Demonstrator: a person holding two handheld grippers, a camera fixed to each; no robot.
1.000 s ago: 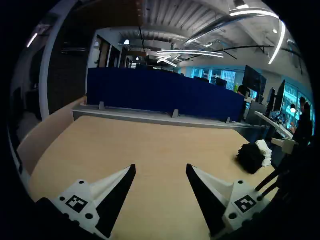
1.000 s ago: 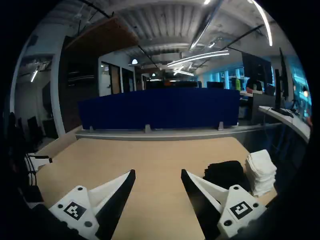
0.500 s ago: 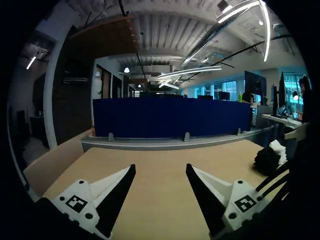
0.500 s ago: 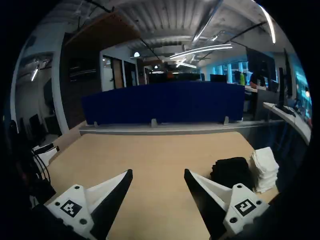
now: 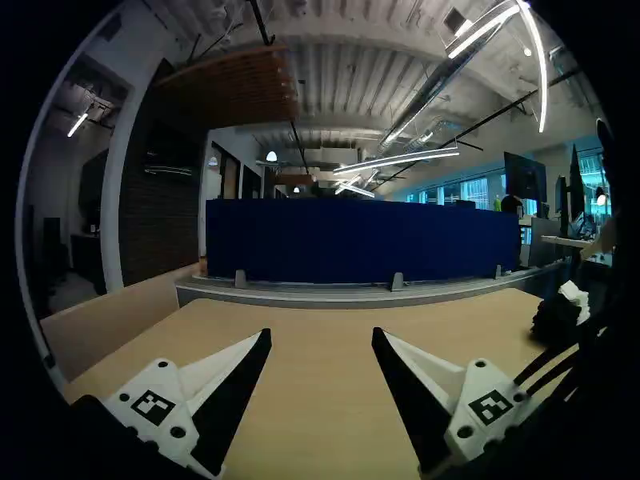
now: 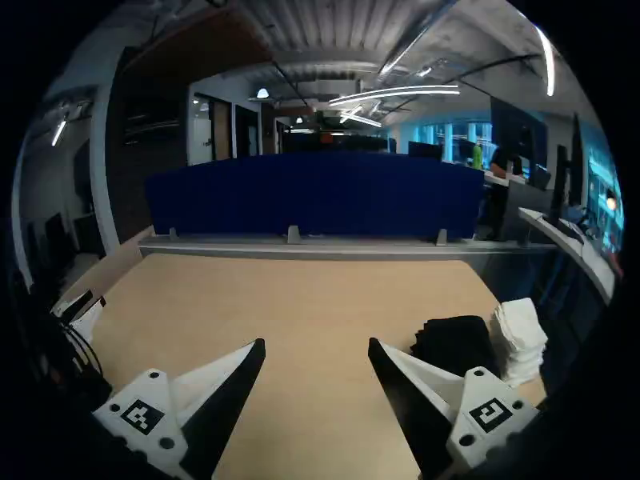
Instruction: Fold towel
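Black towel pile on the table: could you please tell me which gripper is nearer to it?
Right. The right gripper has the black towel pile close ahead, slightly to its right; from the left gripper it lies far off to the right.

black towel stack point(image 6: 456, 340) | partly hidden | behind right gripper point(image 6: 314, 344) finger

left gripper view: low over table point(image 5: 320, 328), facing blue partition point(image 5: 360, 240) | right gripper view: same, higher | shared: table, towel stacks point(image 6: 458, 344)
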